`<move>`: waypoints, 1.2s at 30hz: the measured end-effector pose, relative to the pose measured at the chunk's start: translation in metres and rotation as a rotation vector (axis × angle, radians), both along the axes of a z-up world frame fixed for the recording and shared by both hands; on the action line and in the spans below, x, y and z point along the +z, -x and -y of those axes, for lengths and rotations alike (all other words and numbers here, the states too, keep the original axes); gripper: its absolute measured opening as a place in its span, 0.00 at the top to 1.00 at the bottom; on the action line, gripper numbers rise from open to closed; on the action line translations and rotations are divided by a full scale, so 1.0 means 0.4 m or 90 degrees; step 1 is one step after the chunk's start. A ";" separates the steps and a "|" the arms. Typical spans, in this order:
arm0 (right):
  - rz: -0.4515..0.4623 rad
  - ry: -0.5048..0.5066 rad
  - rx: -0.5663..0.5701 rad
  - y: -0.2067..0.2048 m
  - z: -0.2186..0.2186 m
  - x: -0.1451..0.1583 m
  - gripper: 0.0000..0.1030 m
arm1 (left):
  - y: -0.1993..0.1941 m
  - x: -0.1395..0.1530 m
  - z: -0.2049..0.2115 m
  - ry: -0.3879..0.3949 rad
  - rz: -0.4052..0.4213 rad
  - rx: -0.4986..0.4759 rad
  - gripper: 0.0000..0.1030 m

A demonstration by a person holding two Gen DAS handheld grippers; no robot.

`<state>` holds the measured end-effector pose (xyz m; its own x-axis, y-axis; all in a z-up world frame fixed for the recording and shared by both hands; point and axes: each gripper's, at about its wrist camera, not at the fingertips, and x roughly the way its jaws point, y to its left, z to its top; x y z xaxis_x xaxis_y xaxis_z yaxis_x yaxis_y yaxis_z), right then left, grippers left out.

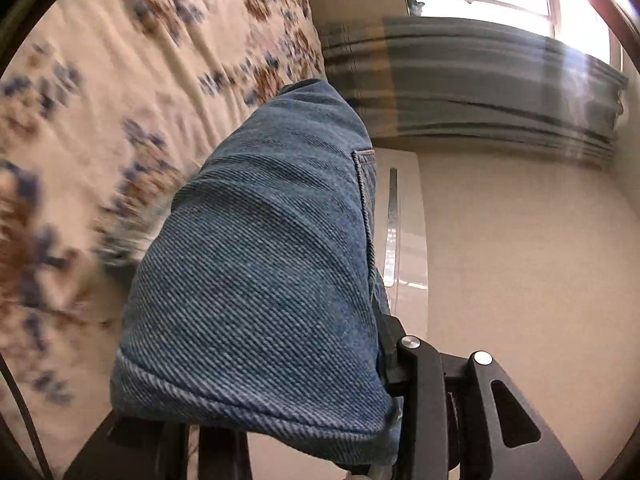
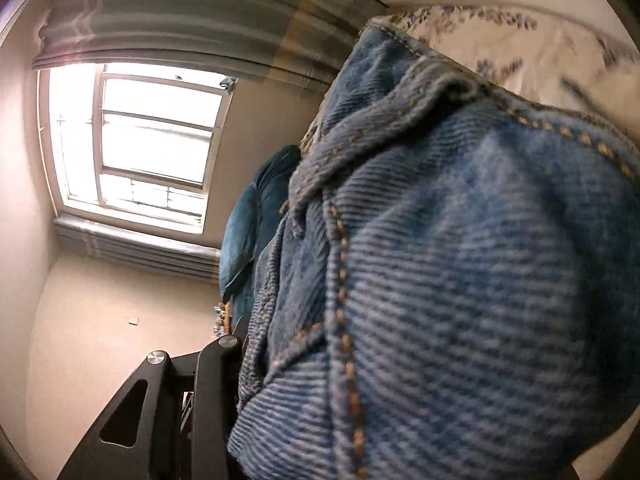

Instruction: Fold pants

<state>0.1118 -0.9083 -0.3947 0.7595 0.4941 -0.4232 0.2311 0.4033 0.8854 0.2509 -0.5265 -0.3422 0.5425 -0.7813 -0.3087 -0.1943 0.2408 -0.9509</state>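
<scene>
Blue denim pants [image 1: 260, 264] drape over my left gripper [image 1: 376, 360], which is shut on the cloth near a hem; the fingertips are hidden under the fabric. In the right wrist view the pants [image 2: 460, 280] with orange stitching and a seam cover my right gripper [image 2: 248, 364], which is shut on the denim, its fingertips also hidden. Both grippers hold the pants lifted above a floral bedsheet [image 1: 100, 128], which also shows in the right wrist view [image 2: 520, 48]. Both views are tilted sideways and blurred by motion.
A bright window [image 2: 148, 148] with grey striped curtains [image 1: 480, 84] is on the beige wall. A teal pillow [image 2: 256, 216] lies at the bed's end. A white door or cabinet [image 1: 404, 220] stands by the wall.
</scene>
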 end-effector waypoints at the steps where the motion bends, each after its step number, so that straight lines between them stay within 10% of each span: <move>1: 0.005 0.002 0.006 -0.023 0.078 -0.024 0.59 | -0.027 -0.028 0.066 -0.002 0.007 -0.005 0.68; 9: -0.006 -0.024 0.047 -0.255 0.403 -0.322 0.59 | -0.123 -0.220 0.302 -0.080 0.014 -0.018 0.69; 15: -0.060 -0.062 0.076 -0.208 0.343 -0.544 0.59 | -0.093 -0.323 0.339 -0.160 0.001 -0.039 0.67; 19: -0.076 -0.064 0.093 -0.237 0.341 -0.484 0.51 | -0.087 -0.307 0.339 -0.183 -0.023 -0.070 0.60; 21: -0.109 -0.049 0.117 -0.264 0.322 -0.484 0.25 | -0.077 -0.291 0.341 -0.208 -0.053 -0.098 0.55; 24: -0.144 0.013 0.161 -0.226 0.294 -0.440 0.13 | -0.052 -0.258 0.337 -0.270 -0.093 -0.130 0.48; 26: -0.164 0.074 0.173 -0.193 0.278 -0.398 0.07 | -0.041 -0.216 0.336 -0.340 -0.104 -0.157 0.27; 36: -0.281 0.488 0.068 -0.278 0.134 0.051 0.06 | 0.013 0.106 0.356 -0.712 0.073 -0.242 0.13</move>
